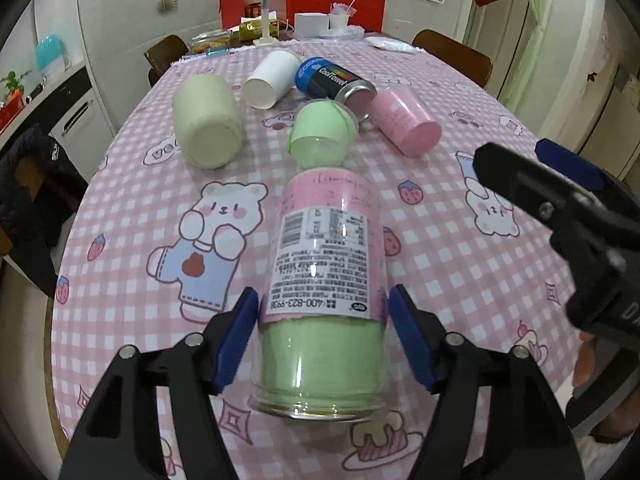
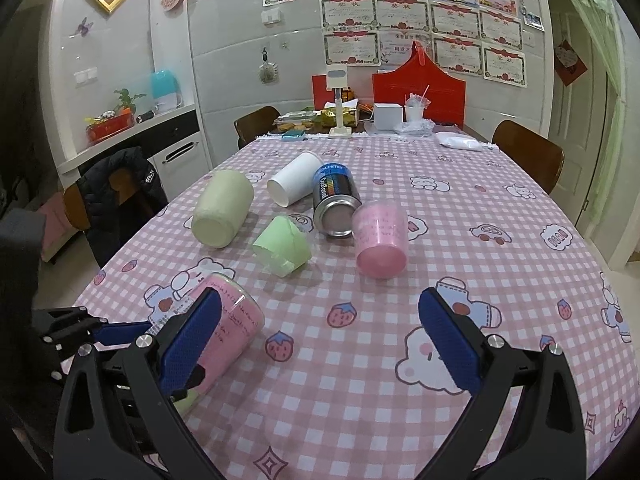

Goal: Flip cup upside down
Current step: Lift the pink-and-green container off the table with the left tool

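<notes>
A clear cup with a pink label and green lining lies on its side on the pink checked tablecloth. My left gripper straddles it, blue pads on both sides, jaws close to the cup but seemingly not pressing. The same cup shows at the lower left of the right wrist view, partly hidden behind my right gripper's left finger. My right gripper is wide open and empty above the cloth; it also shows in the left wrist view at the right.
Other cups lie on their sides further back: a pale green one, a white paper one, a small green one, a pink one and a blue-black can. Boxes and clutter stand at the table's far end. Chairs surround the table.
</notes>
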Action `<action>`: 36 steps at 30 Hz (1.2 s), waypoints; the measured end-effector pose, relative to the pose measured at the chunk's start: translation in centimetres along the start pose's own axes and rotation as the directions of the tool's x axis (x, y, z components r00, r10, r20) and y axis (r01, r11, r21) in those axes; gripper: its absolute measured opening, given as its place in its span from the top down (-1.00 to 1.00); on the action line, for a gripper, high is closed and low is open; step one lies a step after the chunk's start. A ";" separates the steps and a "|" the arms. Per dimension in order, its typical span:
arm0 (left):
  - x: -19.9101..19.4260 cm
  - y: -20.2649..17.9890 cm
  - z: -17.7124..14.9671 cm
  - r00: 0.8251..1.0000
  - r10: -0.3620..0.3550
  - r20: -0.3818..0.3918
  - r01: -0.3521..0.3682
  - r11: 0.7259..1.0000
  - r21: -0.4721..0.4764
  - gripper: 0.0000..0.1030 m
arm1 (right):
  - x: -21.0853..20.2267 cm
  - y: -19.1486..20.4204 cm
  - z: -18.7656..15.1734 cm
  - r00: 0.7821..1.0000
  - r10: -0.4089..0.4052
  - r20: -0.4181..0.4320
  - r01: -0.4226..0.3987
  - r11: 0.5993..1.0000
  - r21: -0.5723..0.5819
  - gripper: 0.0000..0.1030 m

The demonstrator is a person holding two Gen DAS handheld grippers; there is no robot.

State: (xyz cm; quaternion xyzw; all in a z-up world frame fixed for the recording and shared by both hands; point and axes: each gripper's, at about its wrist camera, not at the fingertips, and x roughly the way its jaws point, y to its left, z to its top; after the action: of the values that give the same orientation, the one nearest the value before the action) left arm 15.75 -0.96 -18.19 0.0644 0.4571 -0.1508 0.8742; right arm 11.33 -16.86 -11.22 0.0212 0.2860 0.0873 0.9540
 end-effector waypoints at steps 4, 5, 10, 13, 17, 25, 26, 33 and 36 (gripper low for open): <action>0.3 -0.5 0.2 0.999 0.031 0.032 -0.033 0.997 0.072 -0.29 | 0.1 -0.1 0.0 1.000 0.000 0.000 0.000 1.000 0.000 -0.85; 0.4 -0.4 0.3 0.999 0.036 0.035 -0.038 0.996 0.082 -0.29 | 0.1 -0.1 0.1 1.000 -0.001 0.000 0.001 1.000 0.002 -0.85; 0.2 1.0 2.1 0.997 0.025 0.072 -0.033 0.994 0.107 -0.29 | 0.8 0.2 0.4 1.000 0.004 -0.003 -0.004 1.000 0.001 -0.85; 0.4 1.9 2.9 0.997 0.009 0.079 -0.018 0.994 0.110 -0.29 | 1.2 0.6 0.7 1.000 0.004 -0.004 -0.004 1.000 -0.009 -0.85; 1.2 3.0 2.9 0.998 0.007 0.062 -0.012 0.996 0.089 -0.29 | 2.0 0.9 1.2 1.000 -0.003 -0.007 0.003 0.999 -0.037 -0.85; 1.5 6.4 2.7 0.999 0.017 0.047 -0.015 0.999 -0.041 -0.29 | 4.2 2.9 2.1 0.999 0.021 -0.030 -0.025 0.991 -0.128 -0.85; 1.4 6.7 2.6 0.999 0.012 0.045 -0.010 0.998 -0.058 -0.29 | 4.7 3.5 2.1 0.999 0.028 -0.040 -0.034 0.988 -0.148 -0.85; -0.2 8.3 1.9 0.996 0.002 0.086 0.010 0.990 -0.142 -0.29 | 5.8 5.0 3.0 0.994 0.085 -0.071 -0.098 0.973 -0.209 -0.85; -1.0 8.9 1.6 0.995 0.005 0.104 0.013 0.985 -0.171 -0.29 | 5.4 5.7 3.4 0.996 0.074 -0.057 -0.086 0.964 -0.253 -0.85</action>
State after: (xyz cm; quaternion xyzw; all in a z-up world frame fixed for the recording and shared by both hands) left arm 19.31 7.25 -16.71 -0.0198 0.4222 -0.1159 0.8989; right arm 16.80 -10.24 -10.80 -0.0924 0.2939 0.1625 0.9374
